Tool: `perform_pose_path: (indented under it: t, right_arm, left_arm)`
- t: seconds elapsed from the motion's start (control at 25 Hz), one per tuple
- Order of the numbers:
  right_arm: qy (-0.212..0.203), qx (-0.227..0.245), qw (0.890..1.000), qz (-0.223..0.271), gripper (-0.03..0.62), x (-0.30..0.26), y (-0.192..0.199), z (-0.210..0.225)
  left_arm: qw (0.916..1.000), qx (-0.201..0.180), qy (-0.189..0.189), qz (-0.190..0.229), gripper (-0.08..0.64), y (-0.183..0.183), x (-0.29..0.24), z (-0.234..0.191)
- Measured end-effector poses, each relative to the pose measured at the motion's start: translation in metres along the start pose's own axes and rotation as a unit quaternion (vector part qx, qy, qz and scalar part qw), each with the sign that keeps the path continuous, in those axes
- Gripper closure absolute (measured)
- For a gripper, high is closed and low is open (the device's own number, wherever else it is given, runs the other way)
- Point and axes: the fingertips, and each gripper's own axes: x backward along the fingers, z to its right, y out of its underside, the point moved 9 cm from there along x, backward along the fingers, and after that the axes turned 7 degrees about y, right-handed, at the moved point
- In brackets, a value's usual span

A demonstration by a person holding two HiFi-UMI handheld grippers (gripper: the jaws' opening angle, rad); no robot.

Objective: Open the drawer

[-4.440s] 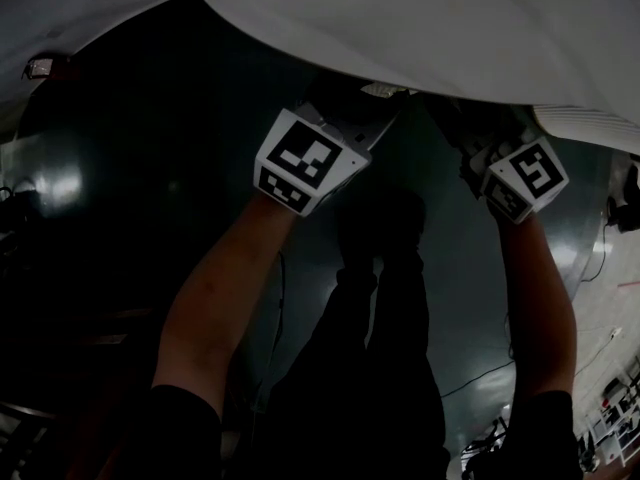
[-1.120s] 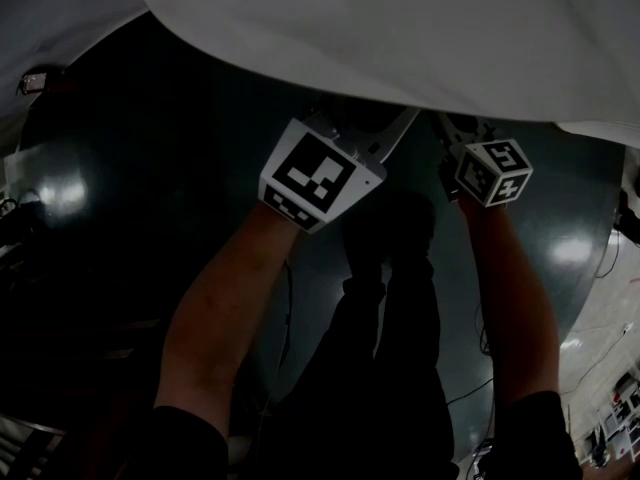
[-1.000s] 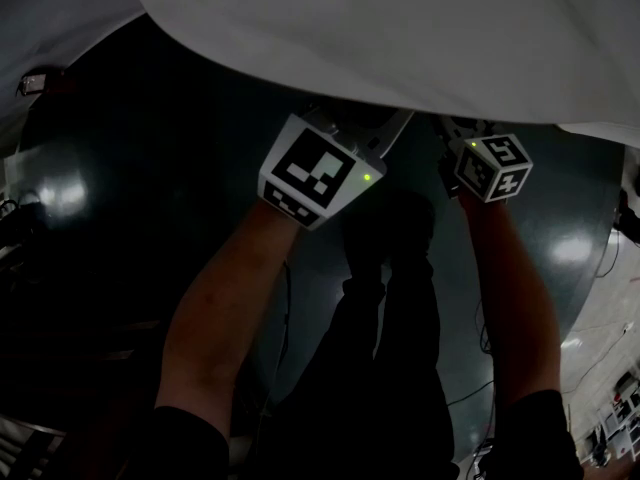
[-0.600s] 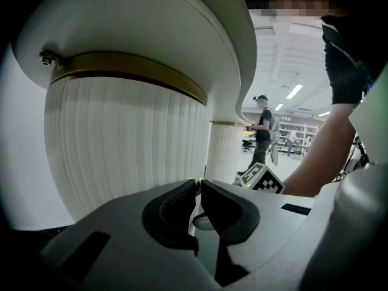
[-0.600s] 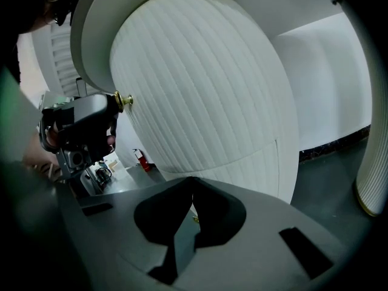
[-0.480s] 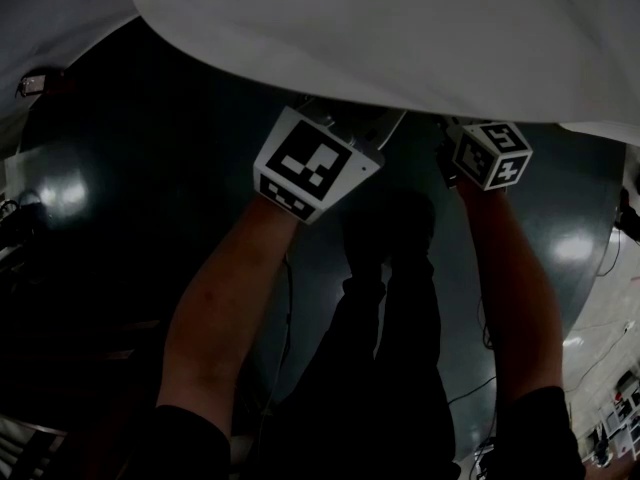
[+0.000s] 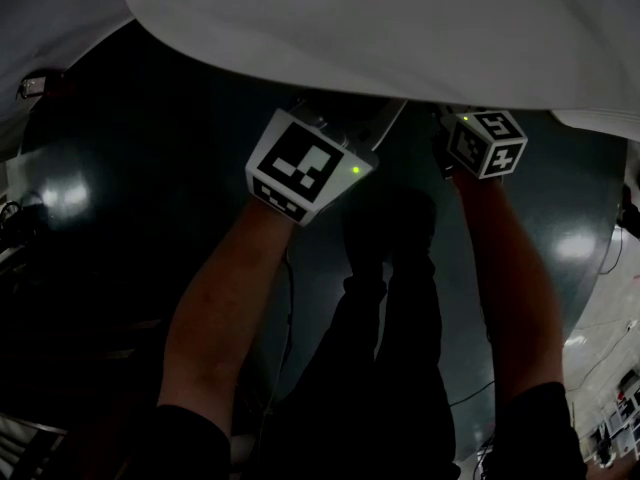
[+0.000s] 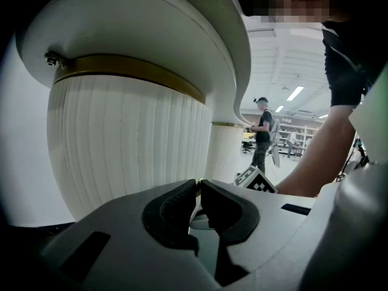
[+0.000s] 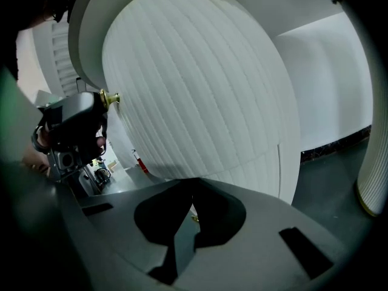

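Because the drawer [image 9: 200,90] had only a small gold knob [image 9: 111,97] to pull by, the left gripper [image 8: 198,182] was pinched on that knob. Its jaws were almost together, with a bit of gold showing between the tips. The drawer was the round, white, ribbed front under the big white top [image 7: 400,28], right in front of both grippers. I saw no gap around it, so it likely was not pulled out yet. The right gripper [image 9: 193,197] was squeezed closed on nothing and hung near the ribbed front, off to one side (maybe just waiting its turn). Both were tucked under the edge of the top. Compared with a few seconds before, the right gripper's marker cube [image 7: 486,143] sat higher and closer to the white edge. The left cube [image 7: 300,163] had slid a little to the left.
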Motion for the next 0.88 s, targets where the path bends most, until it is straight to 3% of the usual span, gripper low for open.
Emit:
perform_pose_path:
  t: [0.2,0.68,0.88]
  right_arm:
    - [0.011,-0.036,0.999,0.002,0.574,0.007,0.011,-0.002]
    - [-0.009,-0.038,0.999,-0.018,0.574,0.089,0.033,-0.032]
    - [-0.064,0.034,0.997,-0.002,0.574,0.134,0.009,-0.073]
  left_arm:
    - [0.9999,0.002,0.017,-0.002,0.526,0.002,0.006,0.012]
    - [0.9987,-0.002,0.046,-0.020,0.525,0.012,0.030,0.052]
    - [0.9984,0.001,0.051,-0.025,0.525,0.017,0.036,0.071]
